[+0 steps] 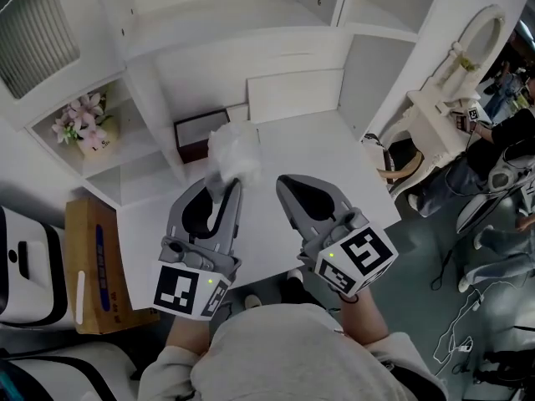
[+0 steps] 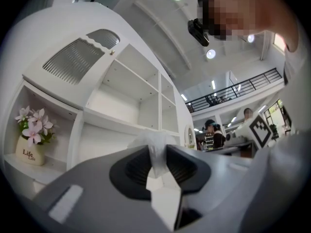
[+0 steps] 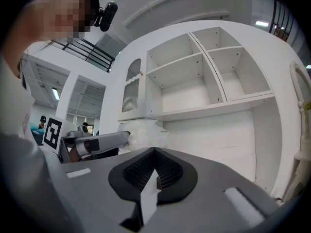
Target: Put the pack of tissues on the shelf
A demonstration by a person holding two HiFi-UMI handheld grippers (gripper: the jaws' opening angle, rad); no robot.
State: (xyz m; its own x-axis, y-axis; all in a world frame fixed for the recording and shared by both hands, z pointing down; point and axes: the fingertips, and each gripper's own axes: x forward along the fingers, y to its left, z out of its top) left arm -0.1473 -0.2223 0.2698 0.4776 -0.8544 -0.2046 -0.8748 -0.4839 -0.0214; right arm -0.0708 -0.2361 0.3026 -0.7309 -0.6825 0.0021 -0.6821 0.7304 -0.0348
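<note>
- The left gripper (image 1: 227,192) has its jaws narrowed onto a crinkled clear-plastic pack of white tissues (image 1: 234,153). It holds the pack up over the back of the flat white surface (image 1: 334,157), in front of the shelves.
- The right gripper (image 1: 290,187) hangs just beside it, jaws together with nothing between them.
- A dark brown rectangular box (image 1: 199,136) sits at the back of the surface, near the pack.
- A tall white wooden shelf unit (image 3: 194,81) rises behind the surface. A cream pot of pink flowers (image 1: 84,128) stands in a low left compartment.
- A brown cardboard box (image 1: 96,266) lies beside the surface's left edge.
- A white oval mirror stand (image 1: 476,40) stands to the right.
</note>
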